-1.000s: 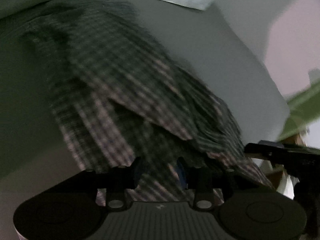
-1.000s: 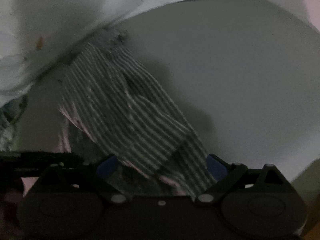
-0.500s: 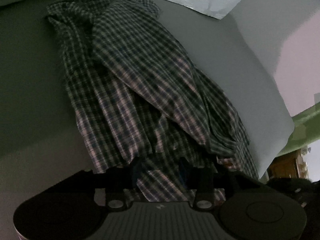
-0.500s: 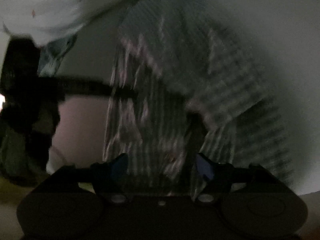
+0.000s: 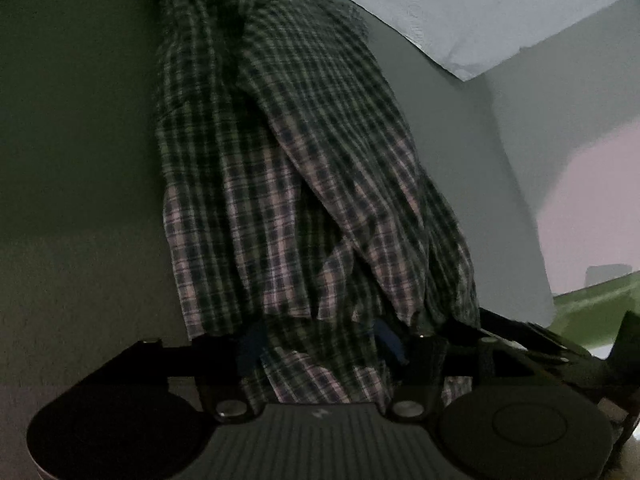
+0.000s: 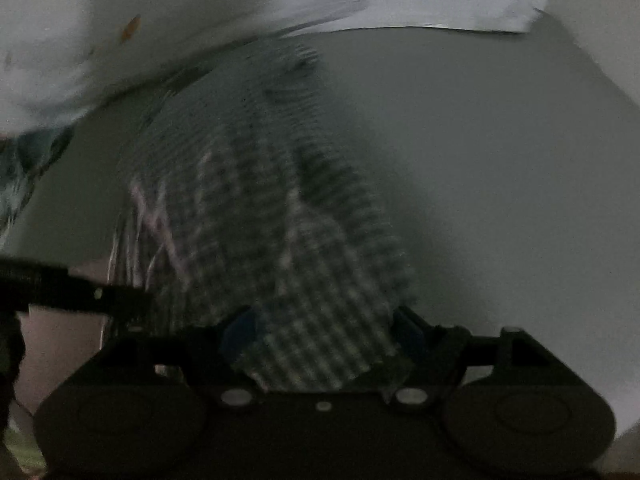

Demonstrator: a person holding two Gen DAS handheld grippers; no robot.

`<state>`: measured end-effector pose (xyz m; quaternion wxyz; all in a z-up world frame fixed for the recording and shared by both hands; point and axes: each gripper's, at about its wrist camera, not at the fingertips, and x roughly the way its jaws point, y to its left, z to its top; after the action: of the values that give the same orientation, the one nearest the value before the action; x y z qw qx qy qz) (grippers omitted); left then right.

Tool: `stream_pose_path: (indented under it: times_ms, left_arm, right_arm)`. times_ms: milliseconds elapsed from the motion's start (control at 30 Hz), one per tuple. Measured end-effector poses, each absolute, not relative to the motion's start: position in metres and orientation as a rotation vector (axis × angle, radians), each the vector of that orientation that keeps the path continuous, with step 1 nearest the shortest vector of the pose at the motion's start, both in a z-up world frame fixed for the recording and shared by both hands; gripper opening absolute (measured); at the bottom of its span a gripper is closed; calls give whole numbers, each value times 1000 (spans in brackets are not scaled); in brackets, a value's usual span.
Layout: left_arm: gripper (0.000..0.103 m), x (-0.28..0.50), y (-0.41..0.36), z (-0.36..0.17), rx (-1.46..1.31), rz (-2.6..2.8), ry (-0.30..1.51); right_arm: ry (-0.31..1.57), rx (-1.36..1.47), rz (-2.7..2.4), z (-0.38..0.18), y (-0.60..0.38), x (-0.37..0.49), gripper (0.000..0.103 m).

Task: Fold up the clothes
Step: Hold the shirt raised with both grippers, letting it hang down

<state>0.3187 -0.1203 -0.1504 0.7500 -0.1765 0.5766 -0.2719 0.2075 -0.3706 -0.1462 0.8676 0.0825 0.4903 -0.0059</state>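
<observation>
A dark plaid shirt point(image 5: 288, 184) lies stretched over the grey bed surface point(image 5: 72, 128), reaching from the far end down into my left gripper point(image 5: 320, 344). The left gripper is shut on the shirt's near edge, with cloth bunched between its blue-padded fingers. In the right wrist view, blurred by motion, the same shirt point(image 6: 280, 216) runs into my right gripper point(image 6: 324, 332), which is shut on another part of the near edge. The right gripper's body shows at the lower right of the left wrist view point(image 5: 552, 344). The left gripper shows as a dark bar at the left of the right wrist view point(image 6: 72, 292).
A pale blue sheet or blanket point(image 5: 472, 12) lies bunched at the far end of the bed, also in the right wrist view point(image 6: 168, 28). The bed's right edge point(image 5: 532, 216) drops off toward a pinkish wall and a green surface point(image 5: 592, 300).
Both grippers have pulled the shirt toward me, and it now lies longer and straighter on the bed. The right wrist view has swung back toward the bed surface. Both grips stay closed.
</observation>
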Motion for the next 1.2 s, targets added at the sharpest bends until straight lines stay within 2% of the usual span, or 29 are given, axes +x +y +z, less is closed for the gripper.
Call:
stream_pose_path:
  times_ms: [33,67,100,133,267,400,500,533,567,633,733,833,1033,1200]
  left_arm:
    - [70,319,-122,-149,-381,-596,1258]
    - [70,319,-123,-148,-379,-595,1257]
    - [70,318,-126,-149,-377,-591,1258]
    - [70,318,-128,-149,-375,-587,1258]
    - [70,314,-127,-145,-344,-565,1253]
    - [70,306,-123,-143,-297,-522,1234]
    - [70,298,-118,-143,-306,-506,1236]
    - [70,295,-117,-143,-306,-506,1238]
    - [71,292,-116,-143,-306,-507,1239]
    - [72,284,-113,-145,-308,-516,1248]
    - [74,271,-111,-148,-300,-533,1254]
    - [75,260,-111,-149,-316,-541,1273]
    - [76,225,-112,-153,-424,-521,1310]
    - [79,187,-124,-159,-445,-503,1355]
  right_arm:
    - [1052,156,-13,-149,-366,209,44]
    - [1074,141,-17,-152,-363,210,24]
    - [1066,148,-34,-147,-363,206,23]
    - [1033,169,-14,-137,-363,200,18]
    - [950,336,13,-99,-382,170,17]
    - [1053,426,-38,-124,-397,150,17]
    - [1155,428,-77,-152,-394,146,23]
    - [1153,447,-79,-151,-394,145,29]
    - [1149,449,-82,-147,-394,144,41]
    - [1117,406,-86,-132,-390,141,52]
    - [1085,319,-111,-117,-392,132,56]
    - [1081,297,-153,-117,-405,121,67]
    - [1124,260,-152,-142,-432,109,74]
    - [1171,165,-11,-158,-442,107,75]
